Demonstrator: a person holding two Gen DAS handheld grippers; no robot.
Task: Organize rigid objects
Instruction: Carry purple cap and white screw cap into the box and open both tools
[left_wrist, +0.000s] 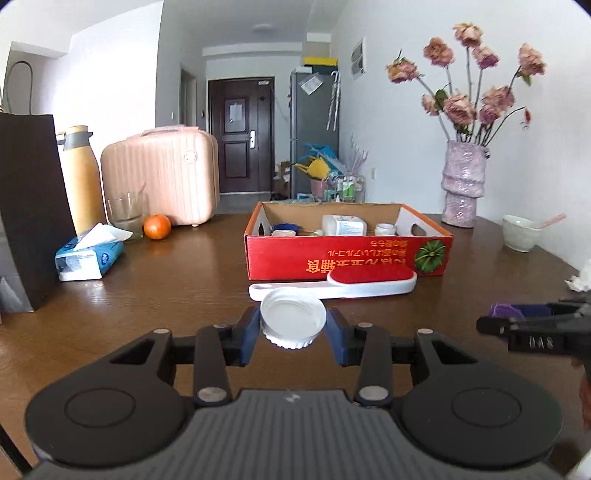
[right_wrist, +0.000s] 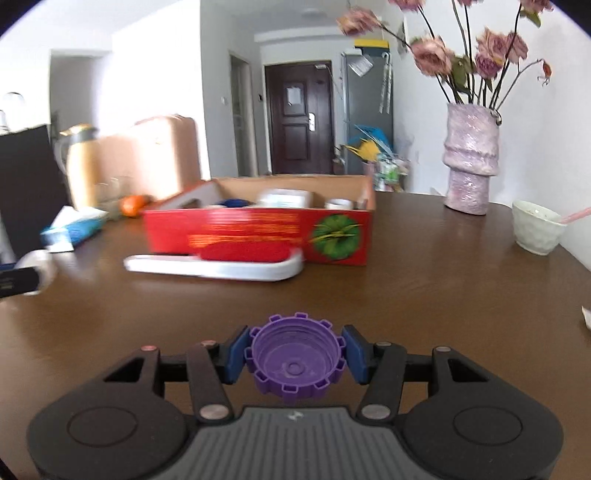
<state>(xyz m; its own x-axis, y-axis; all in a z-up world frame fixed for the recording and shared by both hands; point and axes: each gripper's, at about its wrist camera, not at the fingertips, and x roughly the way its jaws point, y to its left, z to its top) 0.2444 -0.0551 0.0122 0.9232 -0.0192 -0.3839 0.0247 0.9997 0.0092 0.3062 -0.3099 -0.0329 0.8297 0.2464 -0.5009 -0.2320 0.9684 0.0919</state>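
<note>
**A cap in each gripper, box ahead**

The left gripper (left_wrist: 293, 330) pinches a white cap (left_wrist: 293, 320) between its blue pads, open side up. The right gripper (right_wrist: 294, 360) pinches a purple cap (right_wrist: 294, 360) the same way. Beyond both, a lint brush (left_wrist: 334, 285) lies on the table (left_wrist: 177, 295) against the red box (left_wrist: 347, 242), which holds small containers.
</note>
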